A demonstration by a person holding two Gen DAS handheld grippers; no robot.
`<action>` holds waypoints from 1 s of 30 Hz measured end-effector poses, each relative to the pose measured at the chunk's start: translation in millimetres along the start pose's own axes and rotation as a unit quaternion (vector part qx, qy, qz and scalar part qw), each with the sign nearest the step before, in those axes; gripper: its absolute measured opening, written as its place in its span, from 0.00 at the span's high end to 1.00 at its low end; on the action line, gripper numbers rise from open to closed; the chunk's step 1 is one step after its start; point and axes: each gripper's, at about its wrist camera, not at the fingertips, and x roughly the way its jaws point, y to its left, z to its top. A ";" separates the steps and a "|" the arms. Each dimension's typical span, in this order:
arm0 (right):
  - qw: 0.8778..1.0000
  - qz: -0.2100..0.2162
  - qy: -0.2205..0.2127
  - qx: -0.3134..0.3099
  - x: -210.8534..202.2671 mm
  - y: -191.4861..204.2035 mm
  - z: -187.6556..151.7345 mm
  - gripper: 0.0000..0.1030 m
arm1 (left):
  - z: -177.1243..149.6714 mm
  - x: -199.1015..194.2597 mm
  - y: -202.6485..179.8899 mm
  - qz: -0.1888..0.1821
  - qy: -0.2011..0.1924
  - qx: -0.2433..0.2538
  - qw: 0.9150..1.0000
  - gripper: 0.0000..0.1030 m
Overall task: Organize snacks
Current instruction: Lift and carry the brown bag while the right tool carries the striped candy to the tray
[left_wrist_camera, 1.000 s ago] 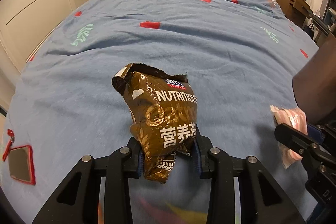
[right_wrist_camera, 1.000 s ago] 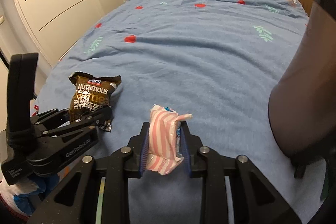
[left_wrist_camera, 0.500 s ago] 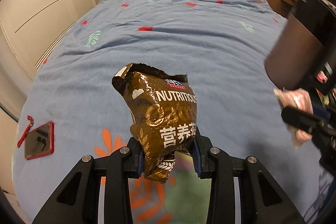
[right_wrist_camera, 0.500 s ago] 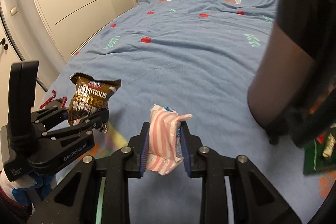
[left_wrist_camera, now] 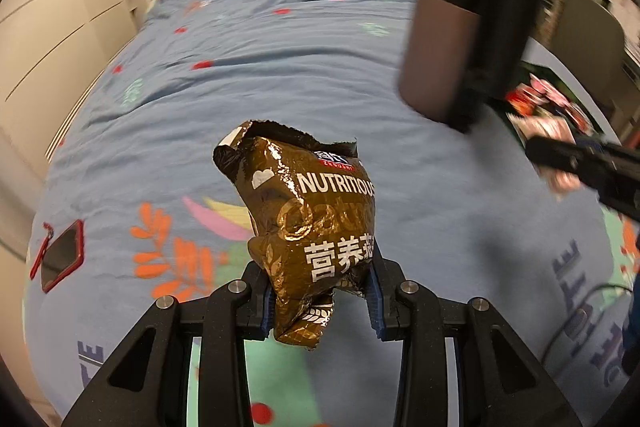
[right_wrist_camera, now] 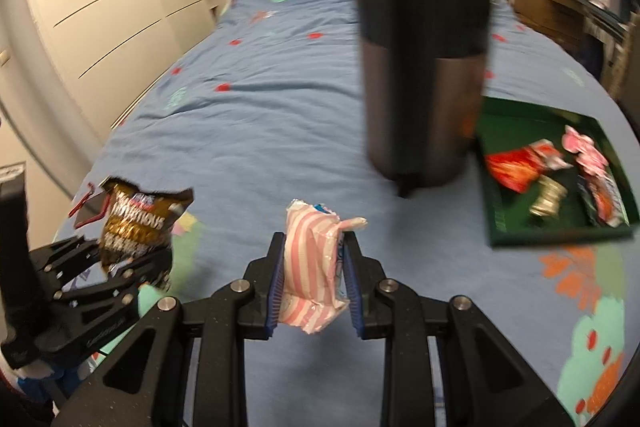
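Far left on the blue bedspread [left_wrist_camera: 280,59] lies a red-cased phone [left_wrist_camera: 60,255], clear of the work. The left gripper [left_wrist_camera: 320,303] has its jaws clamped on the lower part of a torn-open brown oat snack bag [left_wrist_camera: 316,227], held upright above the bed. Next over, the right gripper [right_wrist_camera: 314,289] is closed on a pink-striped snack packet [right_wrist_camera: 312,267]. Ahead stands a tall dark bin [right_wrist_camera: 424,67], and just right of it a green tray [right_wrist_camera: 496,211] already holding wrappers. The brown bag's ripped mouth could spill if tipped, and a swing toward the tray risks clipping the bin, since it stands between
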 end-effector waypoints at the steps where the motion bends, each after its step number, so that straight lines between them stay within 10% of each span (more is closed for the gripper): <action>1: 1.000 -0.005 -0.003 0.008 -4.6 -9.3 -1.8 0.83 | 0.1 -2.3 -8.6 -0.005 0.000 0.006 1.000 0.70; 30: 0.975 -0.091 -0.072 0.187 -21.9 -262.0 -7.3 0.83 | 117.4 32.0 -243.1 -0.145 -0.033 0.178 0.973 0.70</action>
